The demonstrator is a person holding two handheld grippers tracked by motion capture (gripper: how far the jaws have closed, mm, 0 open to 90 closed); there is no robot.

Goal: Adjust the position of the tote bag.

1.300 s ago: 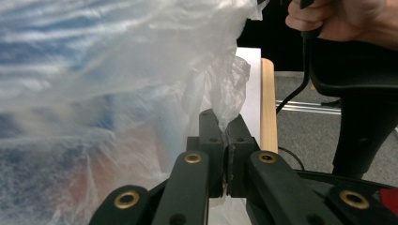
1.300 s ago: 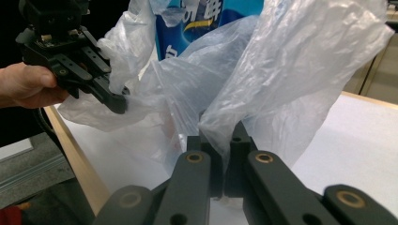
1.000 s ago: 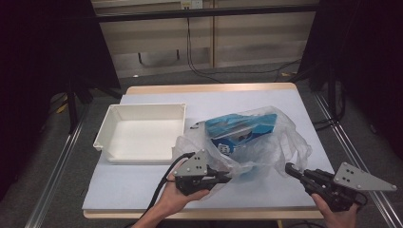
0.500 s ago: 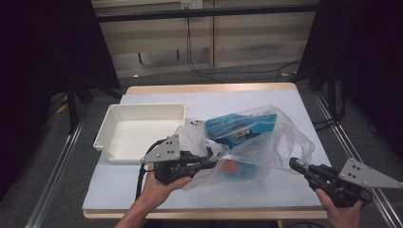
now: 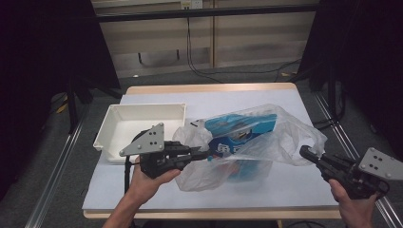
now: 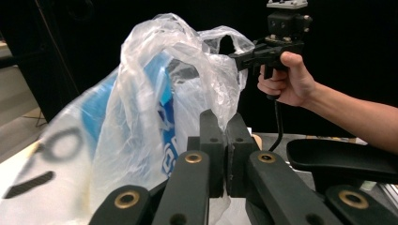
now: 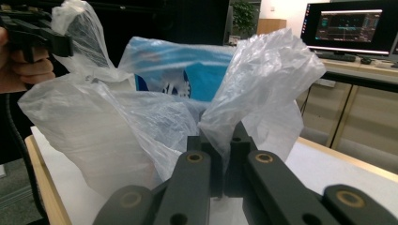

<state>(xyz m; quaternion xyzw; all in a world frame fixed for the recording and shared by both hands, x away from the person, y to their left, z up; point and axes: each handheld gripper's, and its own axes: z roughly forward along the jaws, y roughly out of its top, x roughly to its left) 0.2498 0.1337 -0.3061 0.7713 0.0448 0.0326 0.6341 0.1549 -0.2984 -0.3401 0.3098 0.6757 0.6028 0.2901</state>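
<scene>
Plastic bag (image 5: 266, 142), with blue packet (image 5: 240, 133) inside, is held over the table (image 5: 294, 190), right of the tray (image 5: 142, 123). Its left handle is pinched by the left gripper (image 5: 206, 154), its right handle by the right gripper (image 5: 306, 153); both jaws are clamped on film.

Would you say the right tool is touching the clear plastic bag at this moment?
Touching: in the right gripper view, the right tool has its jaws closed on a fold of the clear plastic bag.

A lab setup, this: a wooden-edged table under a pale blue-white sheet (image 5: 285, 102) sits ringed by black curtains (image 5: 43, 71) and metal floor rails (image 5: 52, 190), while a lit computer monitor (image 7: 349, 26) glows on a desk beside beige cabinets (image 7: 356, 122).
</scene>
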